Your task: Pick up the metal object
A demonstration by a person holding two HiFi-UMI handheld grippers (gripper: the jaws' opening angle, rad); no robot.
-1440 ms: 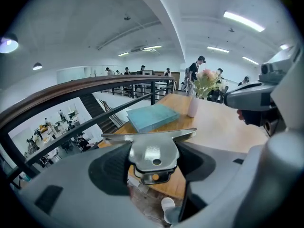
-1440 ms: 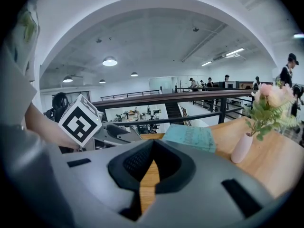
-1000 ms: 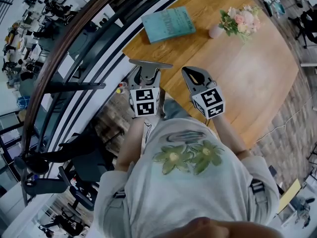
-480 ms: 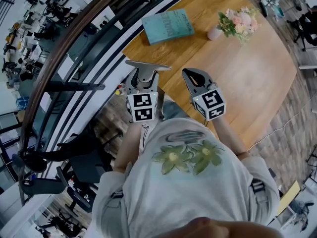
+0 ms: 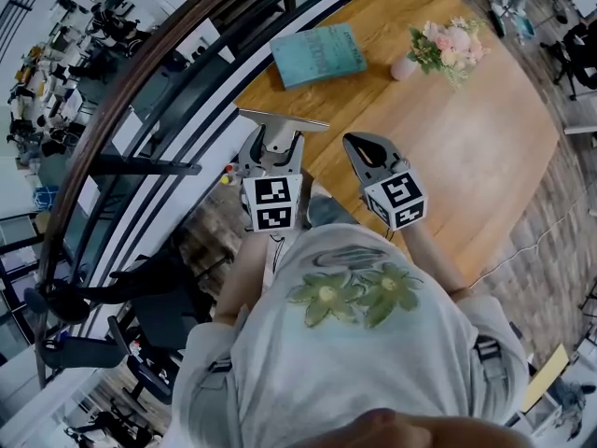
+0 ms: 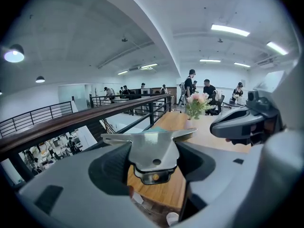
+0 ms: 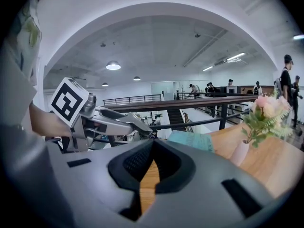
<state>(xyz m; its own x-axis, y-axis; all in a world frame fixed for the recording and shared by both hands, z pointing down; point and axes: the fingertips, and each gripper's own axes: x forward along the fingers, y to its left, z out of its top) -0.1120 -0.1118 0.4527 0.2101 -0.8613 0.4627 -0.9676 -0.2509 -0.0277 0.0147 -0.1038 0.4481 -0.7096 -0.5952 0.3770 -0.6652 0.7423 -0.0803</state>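
The metal object point(image 5: 282, 119) is a flat silvery T-shaped plate with a wide top bar. My left gripper point(image 5: 271, 147) is shut on its stem and holds it in the air over the near left corner of the wooden table point(image 5: 466, 157). In the left gripper view the plate point(image 6: 153, 148) fills the gap between the dark pads point(image 6: 111, 167). My right gripper point(image 5: 366, 146) hovers just to the right of it, shut, with nothing held. In the right gripper view its pads point(image 7: 137, 163) meet, and only a slit of table shows below.
A teal book point(image 5: 319, 54) lies at the table's far left. A small pink vase of flowers point(image 5: 443, 45) stands at the far side. A dark railing point(image 5: 140, 91) runs along the table's left edge, with a drop to a lower floor beyond. Several people stand far off.
Almost nothing. Both grippers keep their places over the table's corner, with the plate still in the left one. The head view has shifted very slightly.
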